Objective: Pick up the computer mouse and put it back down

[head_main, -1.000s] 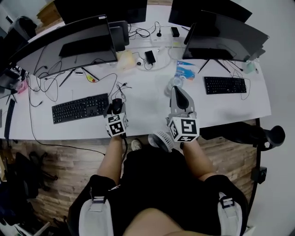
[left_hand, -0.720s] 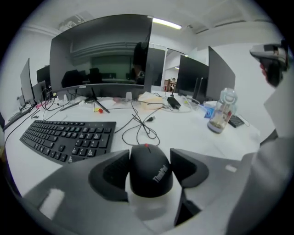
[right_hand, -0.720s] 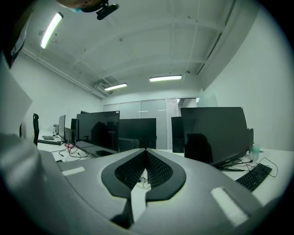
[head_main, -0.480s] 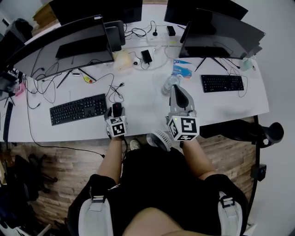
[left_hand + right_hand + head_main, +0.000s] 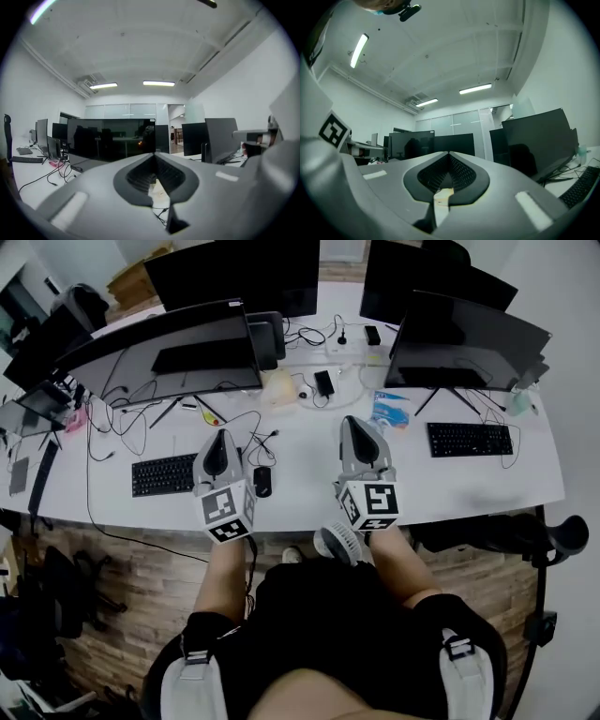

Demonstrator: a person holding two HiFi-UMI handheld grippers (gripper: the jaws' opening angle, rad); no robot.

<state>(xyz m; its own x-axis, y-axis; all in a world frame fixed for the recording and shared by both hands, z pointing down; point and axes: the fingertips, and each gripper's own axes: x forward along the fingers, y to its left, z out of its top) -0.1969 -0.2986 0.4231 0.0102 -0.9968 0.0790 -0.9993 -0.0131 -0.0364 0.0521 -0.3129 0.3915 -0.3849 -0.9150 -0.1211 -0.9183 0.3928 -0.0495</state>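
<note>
The black computer mouse [image 5: 262, 481] lies on the white desk [image 5: 300, 460], its cable running back toward the monitors. My left gripper [image 5: 219, 435] hovers above the desk just left of the mouse and does not touch it. In the left gripper view, my left gripper [image 5: 154, 155] has its jaws closing to shut, with nothing between them. My right gripper [image 5: 354, 421] hangs over the desk to the right of the mouse. Its jaws [image 5: 449, 153] are shut and empty. Neither gripper view shows the mouse.
A black keyboard [image 5: 161, 474] lies left of the left gripper, and another keyboard [image 5: 466, 439] lies at the right. Monitors [image 5: 159, 357] stand along the back among loose cables, a phone [image 5: 323, 382] and a blue packet [image 5: 389, 409]. A small white fan [image 5: 337, 542] sits at the desk's front edge.
The left gripper has lifted away from the mouse, which stays on the desk, and now sits to its left. The right gripper rose slightly.
</note>
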